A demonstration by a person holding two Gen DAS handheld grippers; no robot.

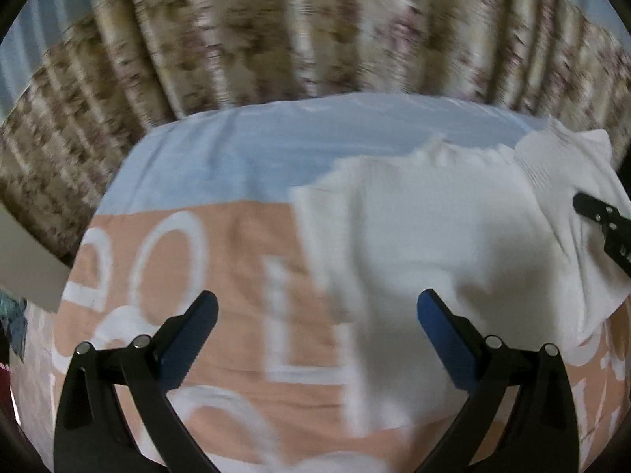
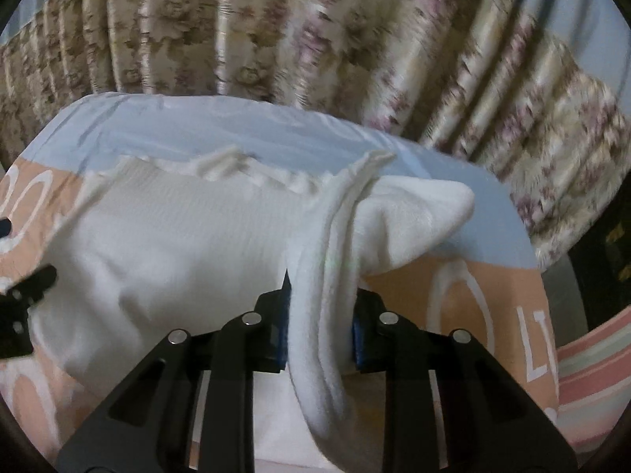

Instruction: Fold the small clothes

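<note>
Between the blue pads of the right tongs (image 2: 321, 335) a thick fold of the white garment (image 2: 165, 244) is sitting, jaws nearly shut and pinching it, likely so that edge can be carried over the rest. Left tongs (image 1: 317, 333) are hanging wide open, gripping nothing, above the garment's near edge, probably waiting to take a corner or smooth the cloth. Most of the garment is lying flat on the bed cover (image 2: 469, 276), peach with white letters and a pale blue band, which is giving a soft flat base for folding. Floral curtains (image 2: 315, 39) are hanging behind the bed.
</note>
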